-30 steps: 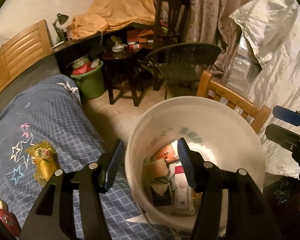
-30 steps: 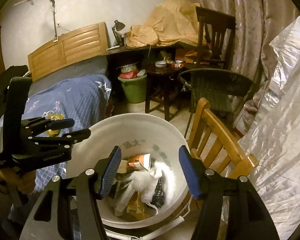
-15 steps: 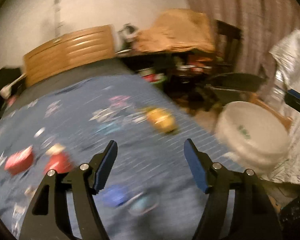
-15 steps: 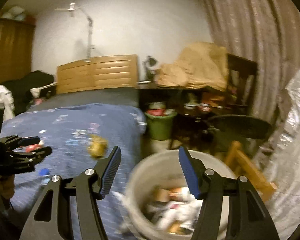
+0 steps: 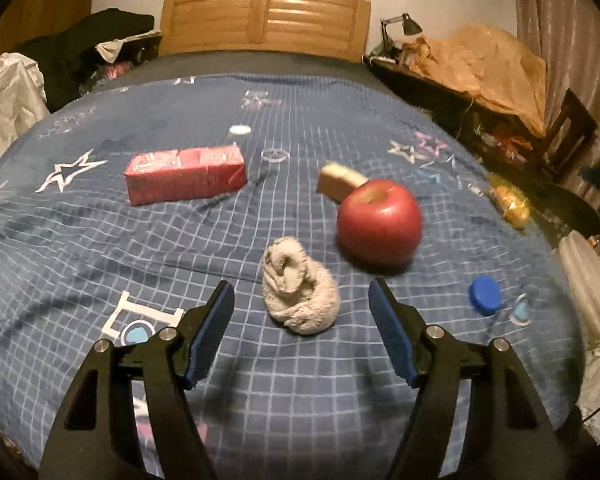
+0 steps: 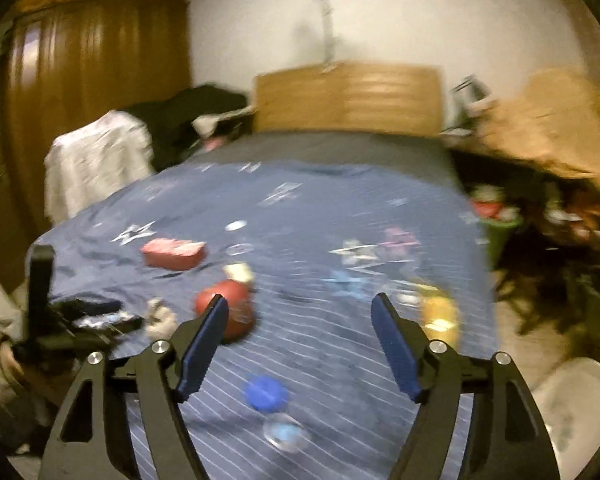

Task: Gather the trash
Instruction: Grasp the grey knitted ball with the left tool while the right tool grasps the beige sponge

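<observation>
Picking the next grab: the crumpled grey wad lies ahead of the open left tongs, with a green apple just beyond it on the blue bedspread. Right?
Not quite: the apple is red, not green, as the left wrist view shows. The rest holds: the crumpled grey wad lies ahead of the open left tongs on the blue bedspread.

A home bedroom: bed (image 5: pixel 300 92), wooden headboard (image 5: pixel 264 20), wardrobe (image 6: pixel 96 92), desk lamp (image 5: pixel 404 26).

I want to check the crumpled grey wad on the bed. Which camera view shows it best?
The left wrist view: the crumpled grey wad lies sharp, just ahead of the open left gripper. In the right wrist view the wad is a small blurred patch at the left, beside the left gripper.
</observation>
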Motion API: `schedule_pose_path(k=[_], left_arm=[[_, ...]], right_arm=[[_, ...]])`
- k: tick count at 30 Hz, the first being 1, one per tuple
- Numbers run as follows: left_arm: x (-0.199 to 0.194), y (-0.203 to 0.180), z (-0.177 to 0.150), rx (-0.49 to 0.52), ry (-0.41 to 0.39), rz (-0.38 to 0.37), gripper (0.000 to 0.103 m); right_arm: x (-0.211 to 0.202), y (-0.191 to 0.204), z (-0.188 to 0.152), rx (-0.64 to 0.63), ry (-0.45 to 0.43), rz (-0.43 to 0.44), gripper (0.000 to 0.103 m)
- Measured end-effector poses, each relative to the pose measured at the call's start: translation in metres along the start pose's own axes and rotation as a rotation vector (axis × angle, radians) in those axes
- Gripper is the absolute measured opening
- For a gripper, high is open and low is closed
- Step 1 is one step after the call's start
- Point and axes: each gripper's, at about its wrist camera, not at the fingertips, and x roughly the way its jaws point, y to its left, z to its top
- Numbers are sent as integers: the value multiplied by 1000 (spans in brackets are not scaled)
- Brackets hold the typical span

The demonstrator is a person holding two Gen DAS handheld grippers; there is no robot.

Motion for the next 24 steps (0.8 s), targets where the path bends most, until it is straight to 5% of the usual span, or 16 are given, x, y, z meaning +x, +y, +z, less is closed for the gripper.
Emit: schedule_pose_path(k=[8,12,17,24], left_arm=[[32,10,15,-67,25,-74,66],[45,6,18,-58,33,-100,66],[60,6,16,-70,57,-115,53],[71,18,15,-129,89,-125,41]], right_arm=[[148,40,62,-125,303,120,79],[209,51,74,-158,470,168,79],[258,59,68,-187,635,165,78],[290,50,46,-162,720,116,35]])
